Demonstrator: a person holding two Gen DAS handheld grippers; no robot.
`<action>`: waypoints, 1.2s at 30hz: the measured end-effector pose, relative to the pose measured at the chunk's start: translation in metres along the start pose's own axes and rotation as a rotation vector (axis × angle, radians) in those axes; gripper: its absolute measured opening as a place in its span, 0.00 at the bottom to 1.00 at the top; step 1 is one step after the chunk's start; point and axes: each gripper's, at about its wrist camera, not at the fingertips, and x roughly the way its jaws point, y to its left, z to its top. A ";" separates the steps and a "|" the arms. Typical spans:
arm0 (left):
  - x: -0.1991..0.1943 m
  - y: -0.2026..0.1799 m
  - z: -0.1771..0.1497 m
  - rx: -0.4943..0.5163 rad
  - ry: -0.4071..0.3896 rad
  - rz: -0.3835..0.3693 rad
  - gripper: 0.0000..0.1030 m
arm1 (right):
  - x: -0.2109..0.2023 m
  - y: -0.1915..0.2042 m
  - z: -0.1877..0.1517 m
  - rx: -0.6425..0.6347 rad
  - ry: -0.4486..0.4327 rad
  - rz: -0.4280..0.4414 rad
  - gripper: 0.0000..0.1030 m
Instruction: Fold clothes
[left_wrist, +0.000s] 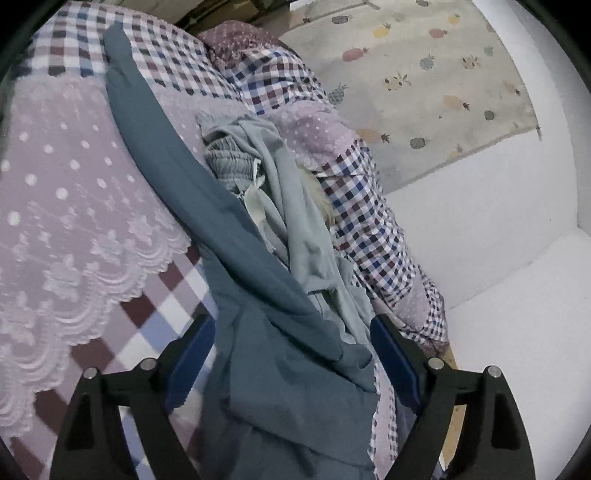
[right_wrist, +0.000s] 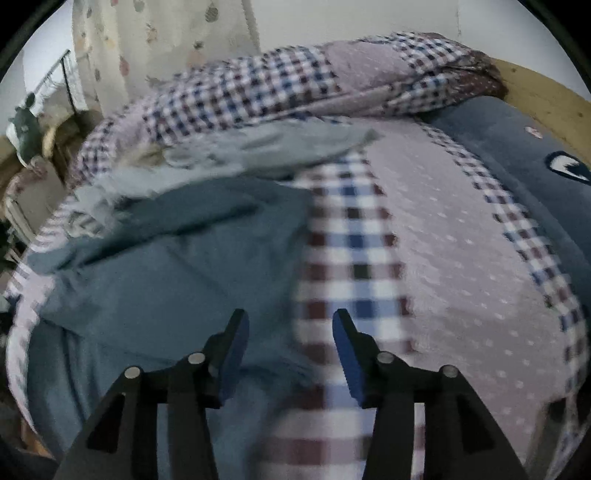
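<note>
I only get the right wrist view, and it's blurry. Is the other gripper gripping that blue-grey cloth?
Observer: The left gripper is open, with the blue-grey garment lying between its fingers, not pinched.
Operator: Is that pale cloth behind it another piece of clothing?
Observer: Yes, the left view shows the pale garment crumpled, with a gathered elastic waistband.
Operator: What is past the bed on that side?
Observer: A white floor and a rug printed with pineapples.
</note>
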 end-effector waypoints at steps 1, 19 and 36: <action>0.005 0.000 0.000 -0.006 0.005 -0.003 0.86 | 0.002 0.011 0.006 -0.010 -0.007 0.021 0.50; 0.047 0.000 -0.003 -0.048 0.047 -0.148 0.86 | 0.163 0.258 0.131 -0.473 0.205 0.267 0.52; 0.061 -0.007 -0.008 -0.051 0.058 -0.172 0.86 | 0.171 0.242 0.137 -0.380 0.104 0.344 0.10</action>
